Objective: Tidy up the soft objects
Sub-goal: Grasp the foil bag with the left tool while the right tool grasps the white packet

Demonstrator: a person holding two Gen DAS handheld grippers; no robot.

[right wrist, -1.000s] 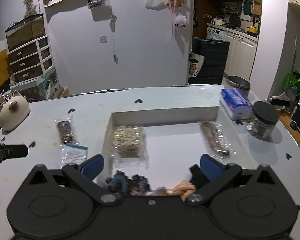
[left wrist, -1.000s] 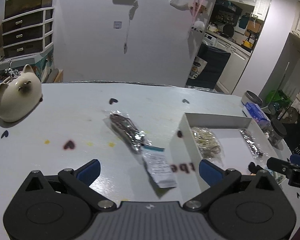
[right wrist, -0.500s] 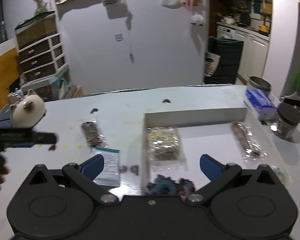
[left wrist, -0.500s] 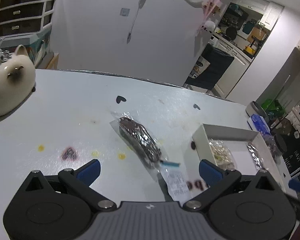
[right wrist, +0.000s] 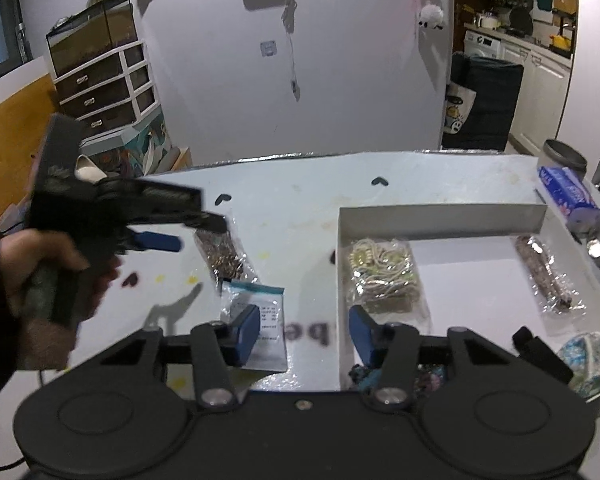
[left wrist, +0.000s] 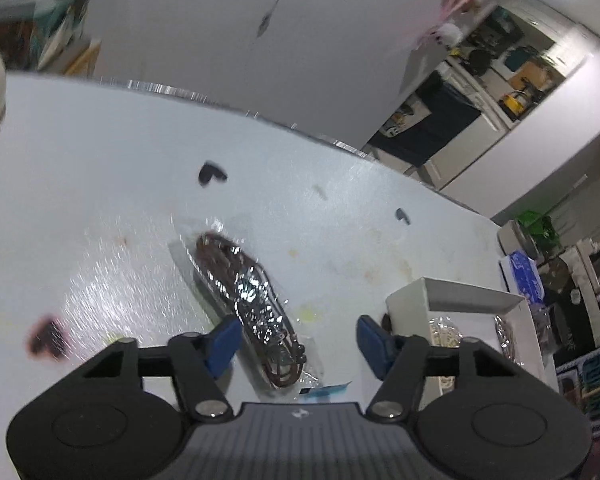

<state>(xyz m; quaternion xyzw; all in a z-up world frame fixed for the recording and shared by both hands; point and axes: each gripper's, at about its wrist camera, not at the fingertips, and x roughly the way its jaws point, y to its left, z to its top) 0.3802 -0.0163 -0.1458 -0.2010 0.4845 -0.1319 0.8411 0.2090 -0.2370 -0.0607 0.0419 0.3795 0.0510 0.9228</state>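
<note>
Your left tongs (left wrist: 298, 340) are closing over the dark packet (left wrist: 246, 308), which lies flat on the tabletop (left wrist: 100, 160) left of the white box (right wrist: 440, 216). The packet sits between the jaws, nearer the left one, and neither pad presses it yet. Your right tongs (right wrist: 302, 332) are closing too, on nothing, above the packet's label card (right wrist: 260, 320) and the box wall. The risk: the off-centre jaws may pinch only slick wrapper film, so the packet slides, twists or drops short of the box. Two packets (right wrist: 384, 276) already lie inside.
</note>
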